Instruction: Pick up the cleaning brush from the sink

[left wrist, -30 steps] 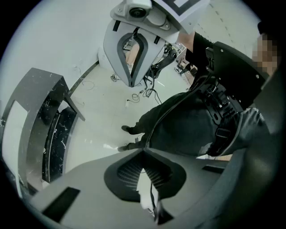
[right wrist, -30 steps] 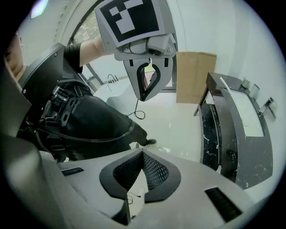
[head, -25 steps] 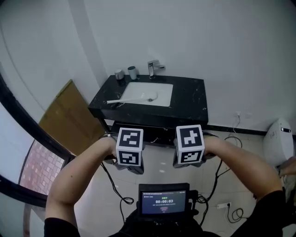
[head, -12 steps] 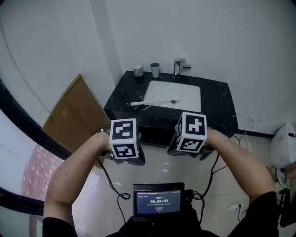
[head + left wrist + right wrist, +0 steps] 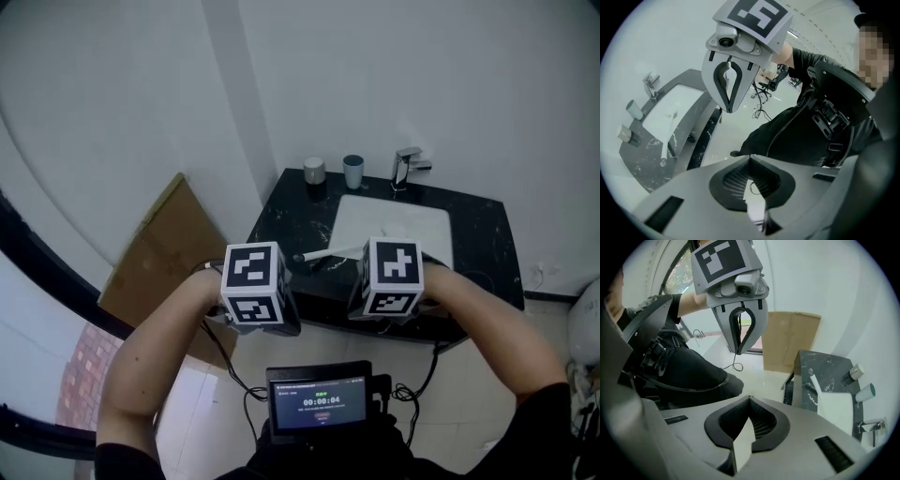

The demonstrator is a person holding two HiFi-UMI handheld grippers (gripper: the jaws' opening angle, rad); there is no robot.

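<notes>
The cleaning brush (image 5: 323, 252) has a long white handle. It lies across the left rim of the white basin (image 5: 398, 225), its end on the black counter (image 5: 281, 225). Both gripper views also show the brush (image 5: 663, 149) (image 5: 816, 382). My left gripper (image 5: 750, 158) and right gripper (image 5: 750, 398) are shut and empty. They are held side by side in the air, short of the counter's front edge. In the head view their marker cubes (image 5: 253, 281) (image 5: 392, 277) hide the jaws. The right gripper's cube covers part of the basin.
Two cups (image 5: 314, 171) (image 5: 352, 172) and a chrome tap (image 5: 408, 167) stand at the back of the counter against the white wall. A cardboard sheet (image 5: 155, 253) leans left of the counter. A small screen (image 5: 319, 398) and cables hang at the person's waist.
Both grippers have been carried toward the sink, still shut and side by side. The counter is now nearer and sits further right in the head view.
</notes>
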